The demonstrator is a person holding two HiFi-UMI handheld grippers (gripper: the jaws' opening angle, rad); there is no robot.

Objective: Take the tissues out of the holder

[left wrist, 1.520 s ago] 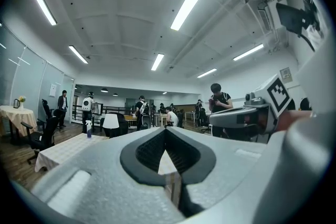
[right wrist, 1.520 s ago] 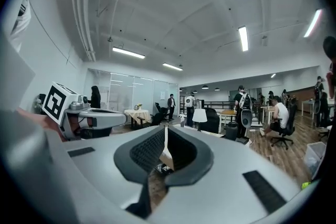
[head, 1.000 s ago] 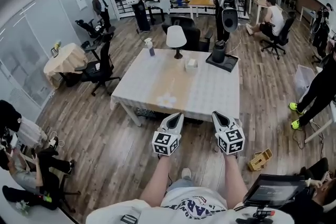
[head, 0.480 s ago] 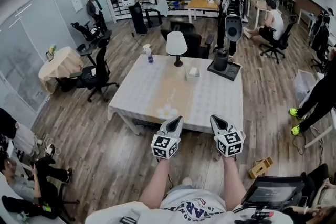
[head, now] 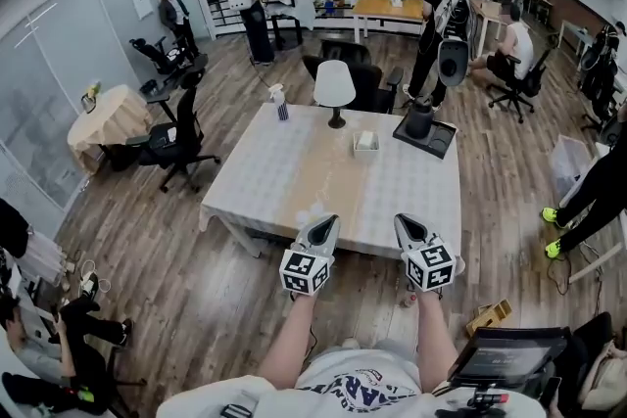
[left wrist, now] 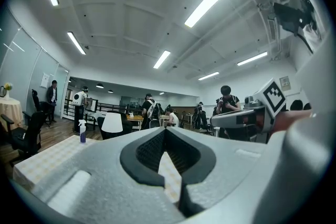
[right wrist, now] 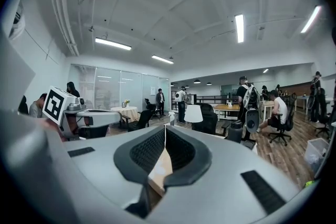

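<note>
The tissue holder (head: 366, 143), a small pale box with white tissue in it, stands on the far half of the white-clothed table (head: 294, 171), right of centre. Both grippers are held side by side at the table's near edge, well short of the holder. My left gripper (head: 325, 223) points level at the table with its tips touching and nothing between them. My right gripper (head: 404, 221) is shut too and holds nothing. In the left gripper view the jaws (left wrist: 164, 131) meet at the tip; in the right gripper view the jaws (right wrist: 165, 127) do the same. Neither gripper view shows the holder.
On the table stand a white lamp (head: 334, 85), a spray bottle (head: 280, 103) at the far left corner and a black tray with a dark jug (head: 423, 127) at the far right. Office chairs (head: 174, 134) and several people surround the table. A wooden crate (head: 487, 316) lies on the floor at right.
Both grippers and the head have advanced toward the table, whose near edge now lies under the gripper tips. A person with a backpack at the back has walked to the right.
</note>
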